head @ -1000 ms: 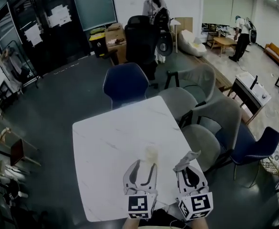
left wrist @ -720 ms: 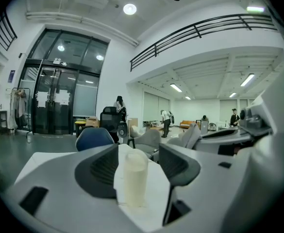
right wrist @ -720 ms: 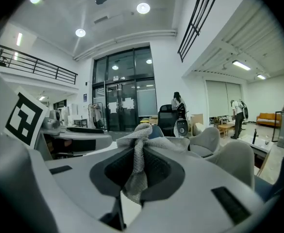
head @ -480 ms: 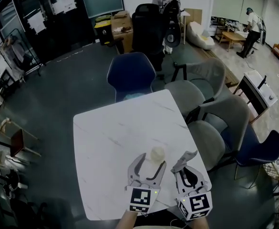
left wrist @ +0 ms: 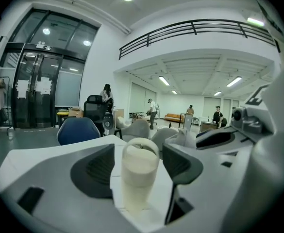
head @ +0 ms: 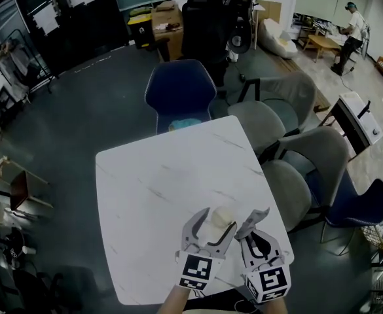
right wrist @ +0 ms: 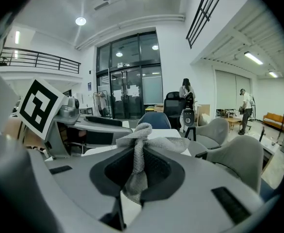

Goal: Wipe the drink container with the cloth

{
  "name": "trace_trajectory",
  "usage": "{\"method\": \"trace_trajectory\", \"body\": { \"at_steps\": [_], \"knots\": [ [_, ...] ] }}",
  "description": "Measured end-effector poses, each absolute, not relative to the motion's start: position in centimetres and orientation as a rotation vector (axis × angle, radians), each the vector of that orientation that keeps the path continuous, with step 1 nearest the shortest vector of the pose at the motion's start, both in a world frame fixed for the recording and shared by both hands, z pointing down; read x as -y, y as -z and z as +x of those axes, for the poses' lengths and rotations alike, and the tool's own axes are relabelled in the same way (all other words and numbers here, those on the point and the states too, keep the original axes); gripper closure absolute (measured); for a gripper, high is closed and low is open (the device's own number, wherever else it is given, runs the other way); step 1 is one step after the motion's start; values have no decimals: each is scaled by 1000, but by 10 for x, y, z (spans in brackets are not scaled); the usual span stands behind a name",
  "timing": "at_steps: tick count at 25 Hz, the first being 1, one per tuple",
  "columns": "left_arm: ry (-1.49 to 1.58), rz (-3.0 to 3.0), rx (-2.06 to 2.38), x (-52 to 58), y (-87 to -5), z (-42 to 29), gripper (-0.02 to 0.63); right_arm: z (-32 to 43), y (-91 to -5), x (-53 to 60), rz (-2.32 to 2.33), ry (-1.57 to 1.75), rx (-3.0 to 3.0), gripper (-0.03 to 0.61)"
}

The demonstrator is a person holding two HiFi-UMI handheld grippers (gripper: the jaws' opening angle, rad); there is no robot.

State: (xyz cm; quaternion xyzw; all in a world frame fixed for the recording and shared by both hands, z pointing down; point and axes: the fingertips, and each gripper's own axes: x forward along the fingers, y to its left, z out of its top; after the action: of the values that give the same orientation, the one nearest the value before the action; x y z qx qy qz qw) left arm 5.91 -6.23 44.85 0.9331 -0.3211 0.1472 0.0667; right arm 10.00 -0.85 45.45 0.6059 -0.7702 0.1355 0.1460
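Low centre of the head view: a pale drink container stood upright, long axis vertical, on the white table. The left gripper had just been opening, its jaws apart either side of the container. The right gripper clamped a grey cloth.

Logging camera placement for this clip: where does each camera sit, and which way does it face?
Head view: on the person's head, facing steeply down at the table; left gripper and right gripper show.
Left gripper view: on that gripper, facing along its jaws, which have just been opening, drink container standing between them.
Right gripper view: on that gripper, facing along jaws shut on the cloth.
Shared: all three show the blue chair.
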Motion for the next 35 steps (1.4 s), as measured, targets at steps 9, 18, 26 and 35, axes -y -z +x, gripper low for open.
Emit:
{"method": "trace_trajectory", "body": {
  "at_steps": [9,18,26,35],
  "knots": [
    [-426,2815,893,68,-458,70,328,91,-473,20,1623,-370,2225,528],
    [-411,2862,813,67,-456,75,333,86,-487,31,1508,-338,2221,528],
    [-403,2900,728,67,-457,75,333,84,-503,40,1435,-327,2215,528],
    [-406,2929,673,65,-457,76,333,86,-541,43,1382,-367,2156,528]
  ]
}}
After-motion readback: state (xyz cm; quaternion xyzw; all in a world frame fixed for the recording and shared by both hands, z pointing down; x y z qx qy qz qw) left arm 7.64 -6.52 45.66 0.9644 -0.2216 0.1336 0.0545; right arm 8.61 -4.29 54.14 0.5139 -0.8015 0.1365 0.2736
